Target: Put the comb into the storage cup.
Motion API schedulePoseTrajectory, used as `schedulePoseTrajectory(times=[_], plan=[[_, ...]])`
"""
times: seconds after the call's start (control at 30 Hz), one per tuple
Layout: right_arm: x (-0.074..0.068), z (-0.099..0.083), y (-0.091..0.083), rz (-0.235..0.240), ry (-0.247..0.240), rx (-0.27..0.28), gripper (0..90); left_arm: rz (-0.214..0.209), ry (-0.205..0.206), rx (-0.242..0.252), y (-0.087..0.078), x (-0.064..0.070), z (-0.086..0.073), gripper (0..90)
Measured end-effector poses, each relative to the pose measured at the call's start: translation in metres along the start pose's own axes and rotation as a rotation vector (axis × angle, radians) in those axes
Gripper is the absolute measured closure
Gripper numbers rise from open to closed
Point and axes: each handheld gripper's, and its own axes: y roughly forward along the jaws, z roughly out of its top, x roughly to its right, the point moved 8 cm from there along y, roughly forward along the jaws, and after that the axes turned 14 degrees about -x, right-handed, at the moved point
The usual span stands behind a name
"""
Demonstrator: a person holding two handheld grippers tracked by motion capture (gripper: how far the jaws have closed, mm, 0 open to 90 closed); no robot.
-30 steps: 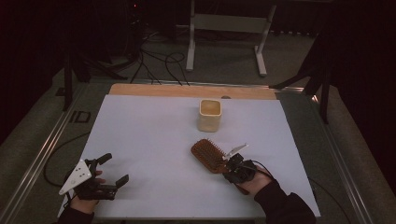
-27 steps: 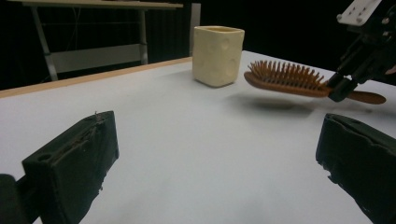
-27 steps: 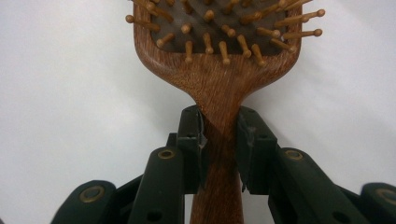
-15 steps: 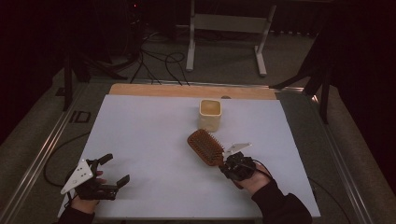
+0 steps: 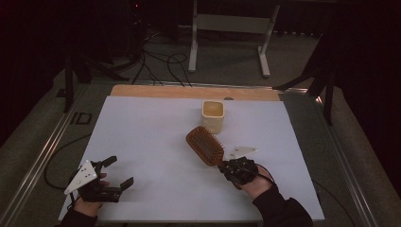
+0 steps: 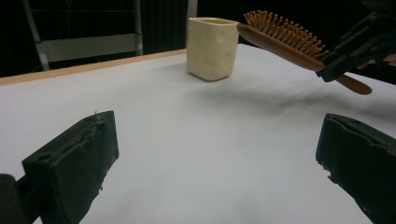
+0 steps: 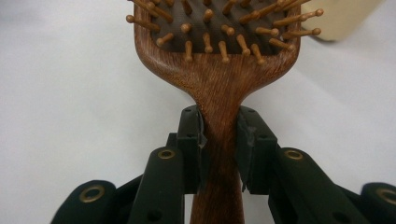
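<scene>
Currently the left hand-held gripper (image 5: pixel 113 174) sits at the lower left of the high view, jaws spread wide with nothing between them, parked on the white desk (image 5: pixel 142 137). Idle, well apart from the work.

Lower centre-right of the same view: the right hand-held gripper (image 5: pixel 227 168) is clamped on the neck of the wooden hairbrush (image 5: pixel 204 145). The right gripper view shows both pads squeezing the handle just below the paddle head, bristles up. In the left gripper view the brush (image 6: pixel 285 39) hangs clear of the desk, head tilted up and pointing toward the cream cup (image 6: pixel 211 47).

Farther up, centre of the high view, the cup (image 5: pixel 213 115) stands upright, just beyond the brush head.

Likely step: carry the brush over and drop it into the cup. To do it well: grip is near the head, so the long handle end trails behind the jaws; probably best to rotate the wrist until the brush is vertical before lowering. Approach from above, not sideways, since the cup looks light and a nudge could tip it. Release only once the end is inside the rim.

Hard to read: cup interior depth is unclear, the handle end is cut off at the bottom of the right gripper view, and the dim surroundings are mostly lost.
</scene>
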Motion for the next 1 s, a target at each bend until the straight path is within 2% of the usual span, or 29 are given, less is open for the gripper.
schedulePoseTrajectory(times=[0.23,0.5,0.57,0.77,0.83,1.0], plan=[[0.000,0.003,-0.001,-0.004,0.018,0.094,72.9,-0.029,-0.013,-0.010,0.002,0.003,0.003,0.0],[0.000,0.005,-0.004,-0.014,0.018,0.145,72.9,-0.037,-0.019,-0.027,0.004,0.006,0.012,0.0],[0.001,0.007,-0.008,-0.015,0.027,0.183,72.9,-0.043,-0.009,-0.040,0.004,0.007,0.019,0.0],[0.002,0.005,-0.010,-0.036,0.029,0.209,72.9,-0.058,0.018,-0.054,0.005,0.010,0.037,0.0],[0.002,0.005,-0.012,-0.028,0.040,0.242,72.9,-0.064,0.018,-0.057,0.006,0.011,0.044,0.0],[0.004,0.004,-0.016,-0.027,0.053,0.287,72.9,-0.090,-0.005,-0.058,0.011,0.013,0.063,0.0]])
